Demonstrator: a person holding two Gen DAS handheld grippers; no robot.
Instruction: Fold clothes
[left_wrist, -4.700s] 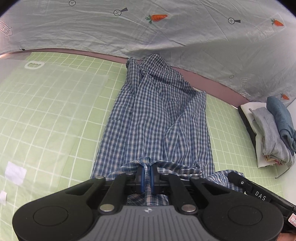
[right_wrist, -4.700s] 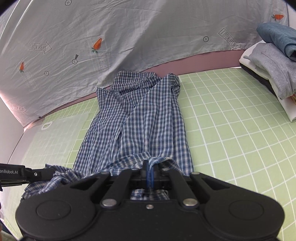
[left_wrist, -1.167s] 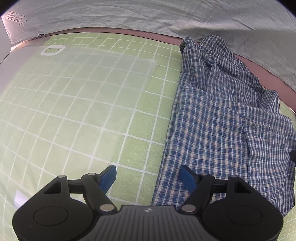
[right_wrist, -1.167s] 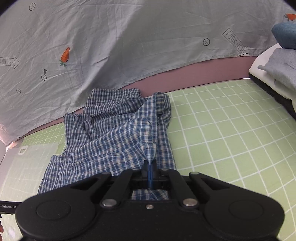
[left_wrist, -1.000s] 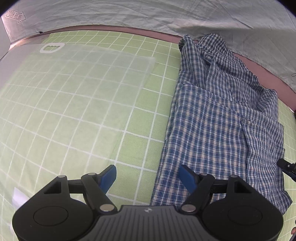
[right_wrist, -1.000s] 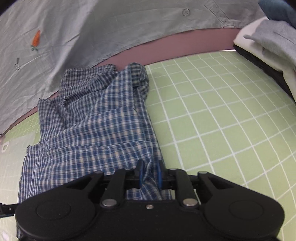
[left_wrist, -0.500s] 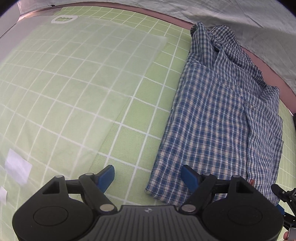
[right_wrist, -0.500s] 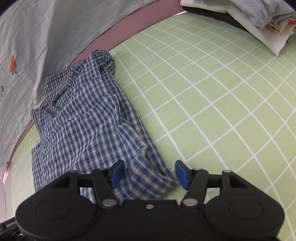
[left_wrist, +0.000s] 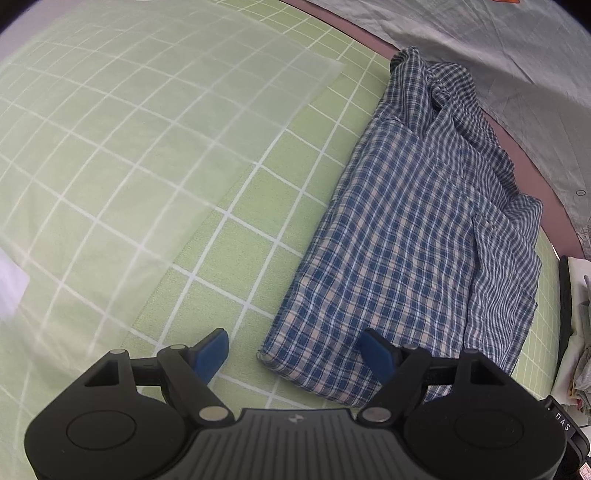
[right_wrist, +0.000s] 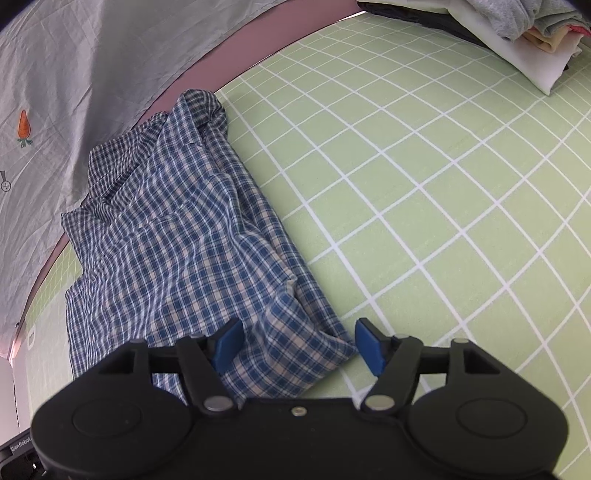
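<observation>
A blue and white checked shirt (left_wrist: 413, 236) lies folded over on itself on the green grid mat (left_wrist: 155, 206), its far end bunched near the mat's back edge. My left gripper (left_wrist: 295, 352) is open, hovering just above the shirt's near left corner with nothing between its blue pads. In the right wrist view the same shirt (right_wrist: 177, 236) fills the left half. My right gripper (right_wrist: 297, 345) is open over the shirt's near right corner, the cloth lying loose below its jaws.
A grey sheet printed with carrots (right_wrist: 74, 66) hangs behind the mat. A stack of folded clothes (right_wrist: 517, 33) sits at the mat's far right, also seen as a stack of folded clothes (left_wrist: 578, 332) in the left view. A translucent sheet (left_wrist: 147, 92) covers the mat's left part.
Both grippers carried the shirt's hem forward over its body and let go: the left first, then the right. Both have since drawn back towards the near edge of the fold.
</observation>
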